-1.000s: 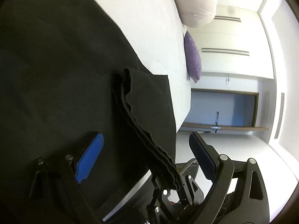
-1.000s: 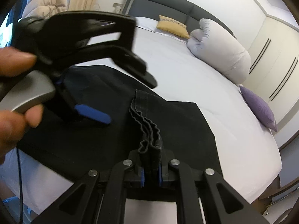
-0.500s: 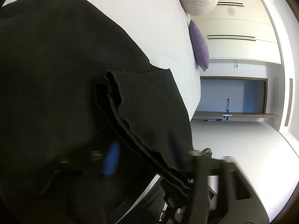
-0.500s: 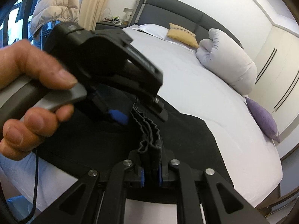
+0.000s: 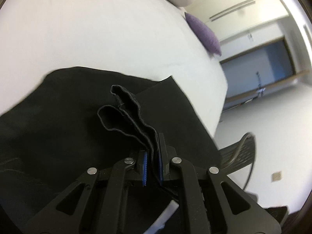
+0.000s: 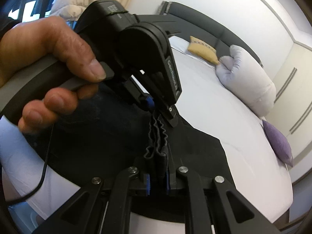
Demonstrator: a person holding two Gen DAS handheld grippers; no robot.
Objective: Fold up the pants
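Lying flat on the white bed [image 5: 97, 29], the black pants [image 5: 58, 117] spread ahead of and beneath both tongs. Left tongs [image 5: 152, 160]: clamped on a gathered, ruffled band of the pants edge, which rises between the blue pads [image 5: 144, 162]. Right tongs [image 6: 157, 181]: clamped on the same bunched edge. In the right wrist view, the left tongs [image 6: 156, 107] grip that band just ahead, and a hand [image 6: 48, 62] holds their grey handle. Lettering on the left unit's housing is too blurred to read. Pillows [image 6: 251, 83] lie well beyond the tongs; a purple cushion [image 6: 278, 142] sits right of them.
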